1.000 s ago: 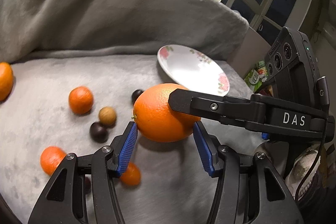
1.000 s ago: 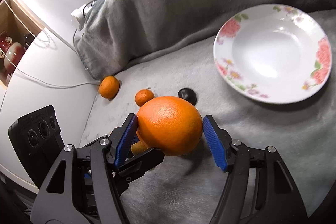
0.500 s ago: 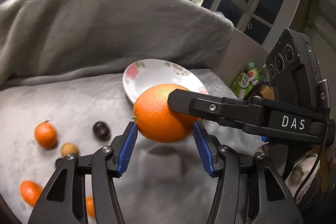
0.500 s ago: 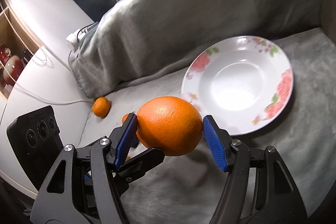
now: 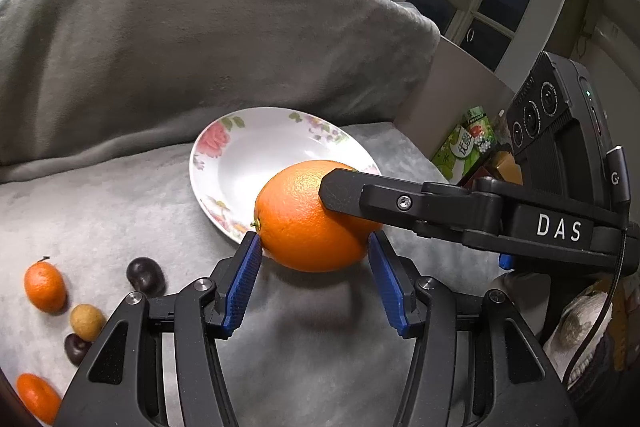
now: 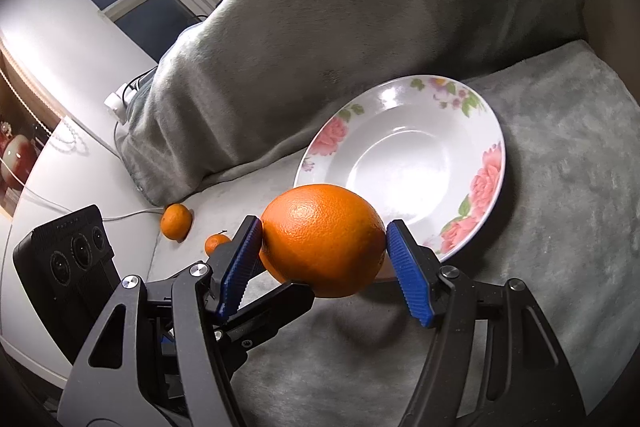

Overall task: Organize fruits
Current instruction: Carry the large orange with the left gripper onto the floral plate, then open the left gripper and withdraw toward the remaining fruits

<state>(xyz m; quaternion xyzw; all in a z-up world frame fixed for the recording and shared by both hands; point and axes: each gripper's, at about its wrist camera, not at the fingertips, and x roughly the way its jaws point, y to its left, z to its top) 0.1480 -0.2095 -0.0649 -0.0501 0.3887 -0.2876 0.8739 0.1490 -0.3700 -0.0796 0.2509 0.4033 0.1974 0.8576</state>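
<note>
A large orange (image 5: 308, 217) hangs in the air just in front of the floral white plate's (image 5: 248, 151) near rim. Both grippers are shut on the orange from different sides. In the left wrist view my left gripper (image 5: 314, 251) pinches its lower part, and the right gripper's black finger (image 5: 360, 191) presses on its right side. In the right wrist view my right gripper (image 6: 324, 237) clamps the orange (image 6: 322, 239) between its blue pads, with the plate (image 6: 404, 163) just beyond.
Small fruits lie on the grey blanket at the left: mandarins (image 5: 44, 287) (image 5: 38, 397), dark plums (image 5: 146, 275) (image 5: 76, 347) and a tan fruit (image 5: 87, 321). Two more mandarins (image 6: 176, 221) (image 6: 216, 243) show in the right wrist view. A blanket-covered backrest (image 5: 180, 39) rises behind.
Both grippers have carried the orange up off the blanket and toward the plate, which has come closer. The loose fruits have slid to the lower left of the left wrist view.
</note>
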